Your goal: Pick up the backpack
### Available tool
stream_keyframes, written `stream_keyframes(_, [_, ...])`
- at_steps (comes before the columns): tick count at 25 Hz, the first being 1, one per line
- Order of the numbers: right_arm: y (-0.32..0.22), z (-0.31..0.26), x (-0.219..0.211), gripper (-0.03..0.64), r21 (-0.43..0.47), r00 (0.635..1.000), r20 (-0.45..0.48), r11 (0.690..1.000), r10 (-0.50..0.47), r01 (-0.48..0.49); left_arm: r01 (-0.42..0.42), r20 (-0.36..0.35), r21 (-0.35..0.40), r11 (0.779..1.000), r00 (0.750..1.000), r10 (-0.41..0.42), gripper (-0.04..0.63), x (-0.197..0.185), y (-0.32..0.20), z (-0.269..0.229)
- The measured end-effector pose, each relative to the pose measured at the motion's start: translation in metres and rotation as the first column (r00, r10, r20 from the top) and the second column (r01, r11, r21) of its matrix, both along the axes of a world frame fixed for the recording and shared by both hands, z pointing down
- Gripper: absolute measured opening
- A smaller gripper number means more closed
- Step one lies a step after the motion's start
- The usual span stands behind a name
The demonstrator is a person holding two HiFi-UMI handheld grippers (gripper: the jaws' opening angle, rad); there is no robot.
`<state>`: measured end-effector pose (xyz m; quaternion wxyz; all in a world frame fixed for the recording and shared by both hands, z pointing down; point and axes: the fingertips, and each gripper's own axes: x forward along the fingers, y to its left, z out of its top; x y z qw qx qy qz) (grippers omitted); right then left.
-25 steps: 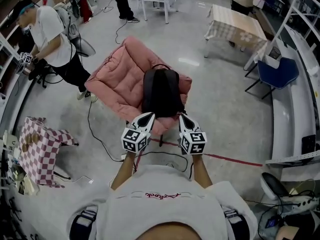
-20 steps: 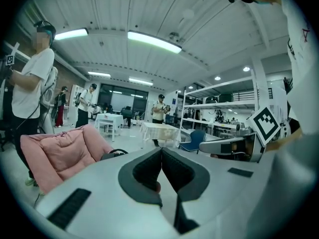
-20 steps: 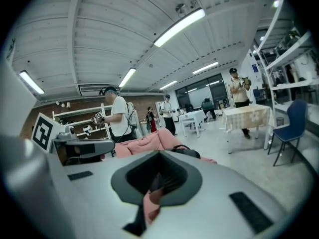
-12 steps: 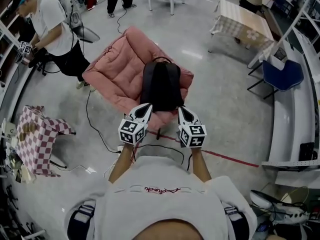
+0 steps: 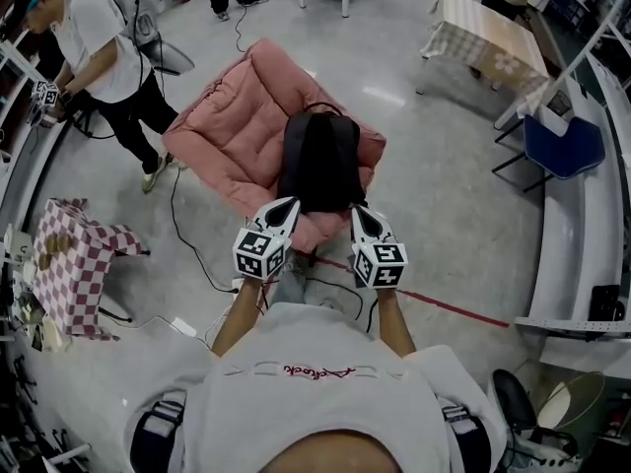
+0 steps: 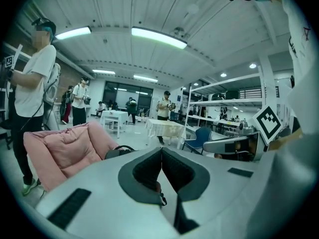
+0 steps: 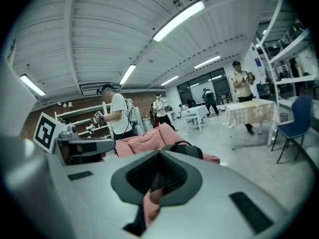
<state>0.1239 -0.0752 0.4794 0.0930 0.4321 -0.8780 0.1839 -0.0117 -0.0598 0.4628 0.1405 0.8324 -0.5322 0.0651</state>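
- Looking down, we see our left gripper point(image 5: 289, 206) pointing ahead, its jaws together on nothing.
- Our right gripper point(image 5: 359, 212), just beside it, is likewise closed and empty.
- The backpack point(image 5: 320, 161) lies just beyond both tips, on the near right part of a pink cushion point(image 5: 232, 126) on the floor point(image 5: 444, 195).
- A person point(image 5: 94, 52) stands far left; a checked stool point(image 5: 69, 274) sits near left.

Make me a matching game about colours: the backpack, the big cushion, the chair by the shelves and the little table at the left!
Things:
1 backpack
2 big cushion
3 chair by the shelves
4 little table at the left

Colours:
A pink
B red-and-white checks
C black
D blue

Pairs: 1-C, 2-A, 3-D, 4-B
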Motion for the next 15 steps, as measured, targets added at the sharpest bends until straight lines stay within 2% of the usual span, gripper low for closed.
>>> stream_keyframes(7, [-0.027, 0.006, -0.008, 0.018, -0.017, 0.999, -0.005, 0.999, 0.032, -0.032, -0.016, -0.009, -0.007, 1.000, 1.000, 0.016, 0.011, -0.012, -0.031, 0.007])
stream_keyframes(15, [-0.075, 0.000, -0.037, 0.018, 0.000, 0.999, -0.022, 0.999, 0.045, -0.045, -0.017, -0.031, 0.007, 1.000, 0.999, 0.017, 0.011, -0.045, -0.081, 0.005])
